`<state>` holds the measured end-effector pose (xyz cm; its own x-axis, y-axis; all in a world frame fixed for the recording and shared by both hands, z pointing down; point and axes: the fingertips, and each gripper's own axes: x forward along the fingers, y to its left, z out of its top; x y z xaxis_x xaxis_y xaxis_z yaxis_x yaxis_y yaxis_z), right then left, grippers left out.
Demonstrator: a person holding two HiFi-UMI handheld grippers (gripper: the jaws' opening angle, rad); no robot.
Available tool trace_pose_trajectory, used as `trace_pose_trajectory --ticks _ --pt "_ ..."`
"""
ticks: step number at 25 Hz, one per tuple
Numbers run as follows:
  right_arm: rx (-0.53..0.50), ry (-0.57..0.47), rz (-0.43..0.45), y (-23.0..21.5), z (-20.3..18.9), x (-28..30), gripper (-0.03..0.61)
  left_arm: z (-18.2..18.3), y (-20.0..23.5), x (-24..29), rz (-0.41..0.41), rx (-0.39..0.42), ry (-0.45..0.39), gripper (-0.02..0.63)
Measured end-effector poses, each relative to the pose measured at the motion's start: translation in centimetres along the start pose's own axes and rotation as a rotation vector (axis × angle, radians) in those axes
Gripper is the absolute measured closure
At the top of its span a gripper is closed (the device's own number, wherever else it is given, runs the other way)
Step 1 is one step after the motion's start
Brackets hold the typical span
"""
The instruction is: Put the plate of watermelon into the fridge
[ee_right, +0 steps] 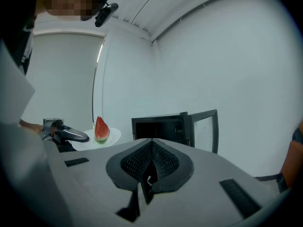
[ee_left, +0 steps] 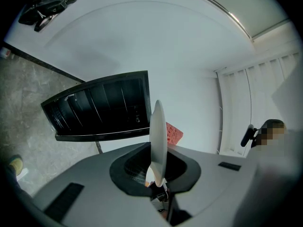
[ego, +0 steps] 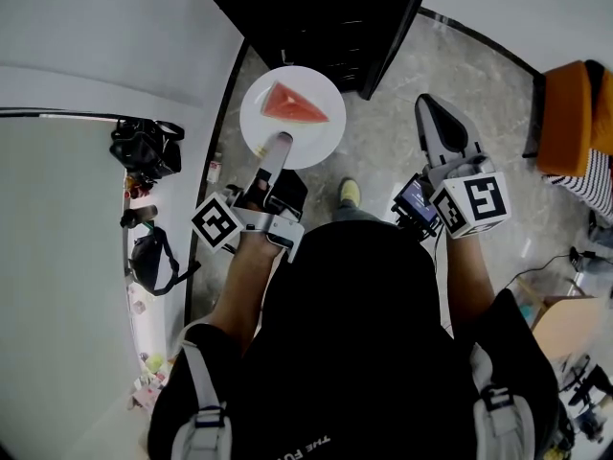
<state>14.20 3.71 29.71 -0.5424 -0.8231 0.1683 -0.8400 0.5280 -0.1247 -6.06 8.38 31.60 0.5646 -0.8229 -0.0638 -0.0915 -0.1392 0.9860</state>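
Note:
A white plate (ego: 311, 137) carries a red watermelon wedge (ego: 295, 105) and hangs level in front of the black fridge (ego: 316, 12), whose door (ego: 395, 36) stands open. My left gripper (ego: 279, 146) is shut on the plate's near rim. In the left gripper view the plate (ee_left: 157, 136) shows edge-on between the jaws of the left gripper (ee_left: 156, 176), the wedge (ee_left: 173, 134) behind it. My right gripper (ego: 430, 110) is shut and empty, to the right of the plate. The right gripper view shows its closed jaws (ee_right: 151, 148), the wedge (ee_right: 101, 129) at the left and the open fridge (ee_right: 158, 126).
Black bags (ego: 146, 148) lie on the white ledge at the left. An orange seat (ego: 567, 115) stands at the right. The person's shoe (ego: 350, 193) rests on the grey marble floor (ego: 383, 142) before the fridge. White walls surround the fridge.

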Motion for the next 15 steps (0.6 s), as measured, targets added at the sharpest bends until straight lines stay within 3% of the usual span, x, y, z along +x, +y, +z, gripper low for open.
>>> trace_pose_trajectory --ticks 15 --pt "-0.01 -0.021 0.02 0.49 0.51 0.48 0.566 0.04 -0.55 0.18 -0.022 0.015 -0.006 0.58"
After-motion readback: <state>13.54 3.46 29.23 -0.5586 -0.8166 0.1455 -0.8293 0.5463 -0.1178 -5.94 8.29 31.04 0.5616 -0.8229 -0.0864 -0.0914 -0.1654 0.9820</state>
